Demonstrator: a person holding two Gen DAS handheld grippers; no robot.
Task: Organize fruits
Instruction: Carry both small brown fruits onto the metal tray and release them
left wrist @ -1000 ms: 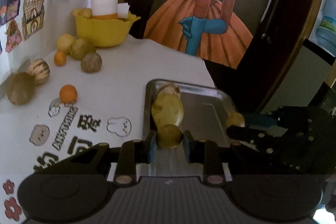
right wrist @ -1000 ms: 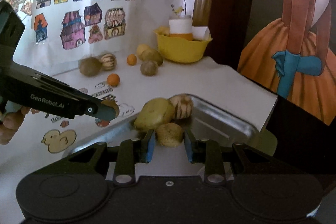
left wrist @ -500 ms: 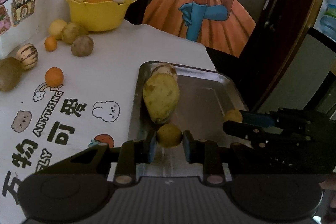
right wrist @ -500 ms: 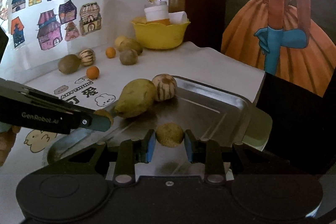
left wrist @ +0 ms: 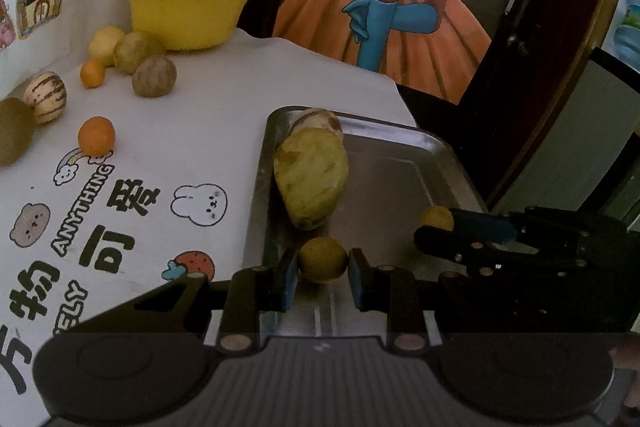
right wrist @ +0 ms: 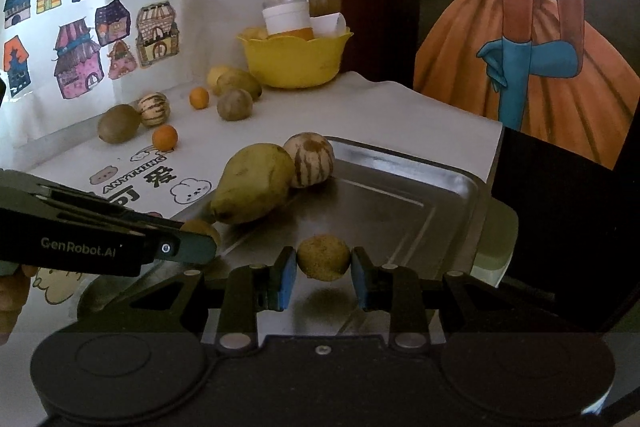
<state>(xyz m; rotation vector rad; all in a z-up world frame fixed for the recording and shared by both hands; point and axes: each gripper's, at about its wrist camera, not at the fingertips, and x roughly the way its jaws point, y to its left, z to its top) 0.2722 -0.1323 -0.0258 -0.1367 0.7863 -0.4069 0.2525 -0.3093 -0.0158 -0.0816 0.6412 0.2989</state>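
A metal tray (left wrist: 384, 143) (right wrist: 448, 183) sits on the white cloth and holds a yellow-green mango (left wrist: 311, 177) (right wrist: 254, 183) and a striped round fruit (left wrist: 318, 119) (right wrist: 310, 159). My left gripper (left wrist: 323, 273) is shut on a small yellow-green round fruit (left wrist: 323, 259), held above the tray's near end. My right gripper (right wrist: 324, 269) is shut on a small brownish round fruit (right wrist: 324, 257), held above the tray; it also shows in the left wrist view (left wrist: 437, 218). The left gripper's fruit shows in the right wrist view (right wrist: 200, 229).
A yellow bowl (right wrist: 294, 57) with a jar stands at the back. Loose fruits lie on the cloth: two small oranges (right wrist: 165, 137) (right wrist: 199, 97), a striped melon (right wrist: 154, 109), brown round ones (right wrist: 119, 123) (right wrist: 235, 103) and yellow ones. The table edge runs right of the tray.
Both grippers have drawn back a little and lifted with their fruits still held. The tray fruits have not moved.
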